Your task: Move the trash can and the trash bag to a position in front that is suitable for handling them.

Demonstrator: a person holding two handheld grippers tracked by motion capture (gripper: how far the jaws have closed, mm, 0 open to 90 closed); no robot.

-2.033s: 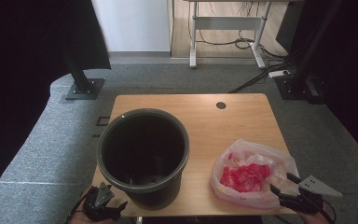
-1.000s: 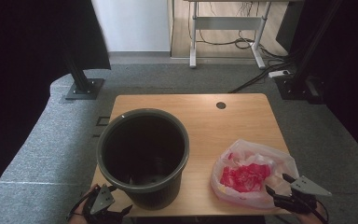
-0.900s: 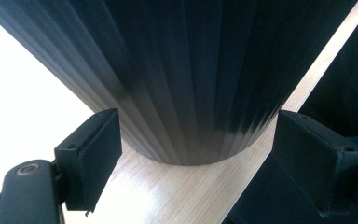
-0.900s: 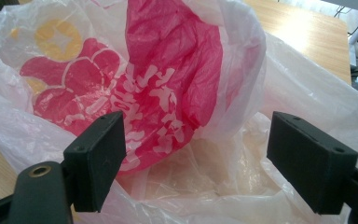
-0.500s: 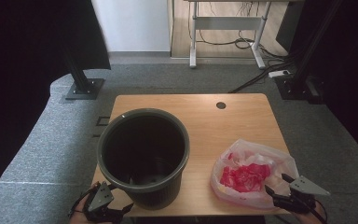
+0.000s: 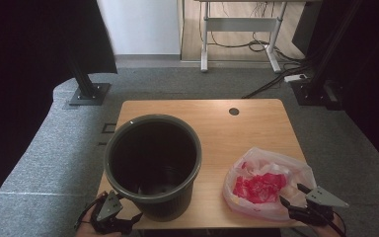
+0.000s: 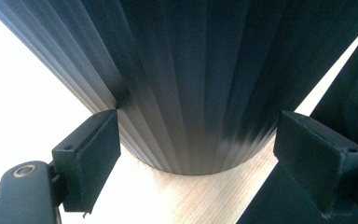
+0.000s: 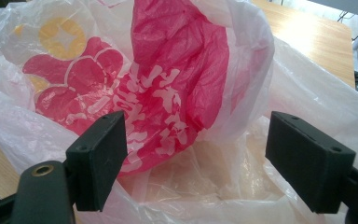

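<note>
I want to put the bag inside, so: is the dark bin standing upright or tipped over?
Upright. The bin stands on the table, its open mouth facing up; the plastic bag lies beside it.

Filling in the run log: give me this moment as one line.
left claw: open, at dark bin base | right claw: open, at red-printed plastic bag | table: bin left, bag right

Ribbed matt plastic bin (image 6: 152, 165), thin glossy crinkled plastic bag (image 6: 266, 183), smooth wood-grain table (image 6: 249, 129)

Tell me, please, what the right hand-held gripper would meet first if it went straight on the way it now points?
Most likely the plastic bag: the right hand-held gripper has its jaws open, and the bag's crumpled red-printed film lies directly between and ahead of them, seemingly very close.
</note>
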